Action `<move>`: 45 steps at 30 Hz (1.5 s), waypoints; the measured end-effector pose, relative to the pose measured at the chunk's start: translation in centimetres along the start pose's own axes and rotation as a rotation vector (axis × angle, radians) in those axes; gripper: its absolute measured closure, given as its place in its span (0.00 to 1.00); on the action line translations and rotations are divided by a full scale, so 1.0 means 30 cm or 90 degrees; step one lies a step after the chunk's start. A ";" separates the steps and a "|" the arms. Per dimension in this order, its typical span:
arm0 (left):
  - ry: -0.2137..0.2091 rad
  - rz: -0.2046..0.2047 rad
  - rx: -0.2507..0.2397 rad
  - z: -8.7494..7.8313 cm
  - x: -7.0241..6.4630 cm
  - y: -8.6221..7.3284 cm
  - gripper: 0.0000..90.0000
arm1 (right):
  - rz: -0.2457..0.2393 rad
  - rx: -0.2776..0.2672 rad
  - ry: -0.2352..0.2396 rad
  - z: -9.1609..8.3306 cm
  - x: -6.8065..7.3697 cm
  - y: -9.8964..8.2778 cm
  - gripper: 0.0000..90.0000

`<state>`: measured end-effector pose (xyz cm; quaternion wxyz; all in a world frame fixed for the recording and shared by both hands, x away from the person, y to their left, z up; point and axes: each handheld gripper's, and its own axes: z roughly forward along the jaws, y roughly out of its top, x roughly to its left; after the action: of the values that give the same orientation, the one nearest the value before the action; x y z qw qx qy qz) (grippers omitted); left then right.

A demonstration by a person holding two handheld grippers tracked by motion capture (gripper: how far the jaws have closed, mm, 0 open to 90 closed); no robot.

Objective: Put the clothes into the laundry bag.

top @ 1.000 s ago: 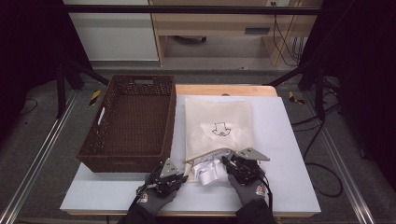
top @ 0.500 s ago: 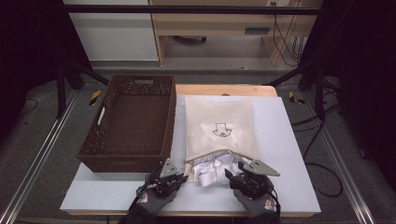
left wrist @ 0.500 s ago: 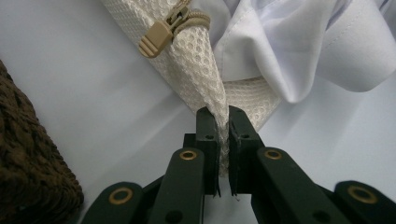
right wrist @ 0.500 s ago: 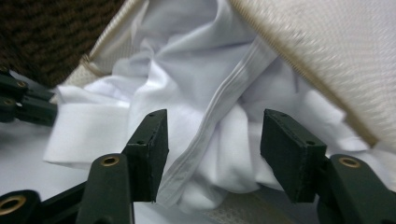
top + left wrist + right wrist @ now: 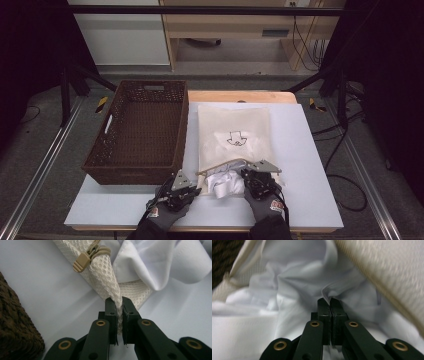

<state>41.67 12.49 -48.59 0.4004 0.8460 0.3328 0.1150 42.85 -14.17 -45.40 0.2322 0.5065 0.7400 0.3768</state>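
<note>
At the near edge of the white table (image 5: 310, 150), I have the mesh laundry bag (image 5: 234, 132) lying flat with its open mouth toward me and a white garment (image 5: 225, 184) bunched half out of it. My left gripper (image 5: 119, 305) is clamped on the bag's mesh corner just below the beige zipper pull (image 5: 81, 262), the fabric pinched between the jaws. My right gripper (image 5: 330, 302) has just snapped closed, and its jaws pinch a fold of the white garment at the bag's mouth, with the zipper edge running past on the right. In the high view, the left gripper (image 5: 186, 192) sits beside the garment, the right gripper (image 5: 252, 179) just on its other side. The wicker basket (image 5: 140, 127) stands to the left, touching the bag's long side. Bare tabletop lies open to the right of the bag and along the front edge.
</note>
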 end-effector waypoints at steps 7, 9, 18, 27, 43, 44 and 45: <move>0.000 0.002 0.000 0.000 0.000 0.000 0.93 | -0.006 -0.043 -0.055 0.087 -0.001 0.020 0.95; 0.000 0.001 0.000 0.000 0.000 0.000 0.93 | -0.005 -0.052 -0.048 0.090 -0.003 0.004 0.92; -0.002 -0.002 0.000 0.000 0.001 0.000 0.93 | 0.018 -0.094 0.073 -0.050 -0.048 -0.023 0.62; -0.002 -0.003 -0.001 0.000 0.001 -0.001 0.93 | -0.030 -0.080 0.139 -0.079 0.064 -0.059 0.47; -0.005 -0.007 0.000 0.000 0.003 0.000 0.93 | -0.054 -0.037 0.130 0.031 0.199 -0.069 0.46; -0.005 -0.006 0.000 0.000 0.003 0.000 0.93 | -0.051 -0.025 0.120 0.045 0.204 -0.070 0.46; -0.004 -0.006 0.000 0.000 0.003 0.000 0.93 | -0.047 -0.023 0.115 0.059 0.206 -0.070 0.47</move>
<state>41.73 12.55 -48.60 0.4021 0.8447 0.3355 0.1101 40.57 -8.32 -47.92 0.1869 0.4386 0.7693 0.4254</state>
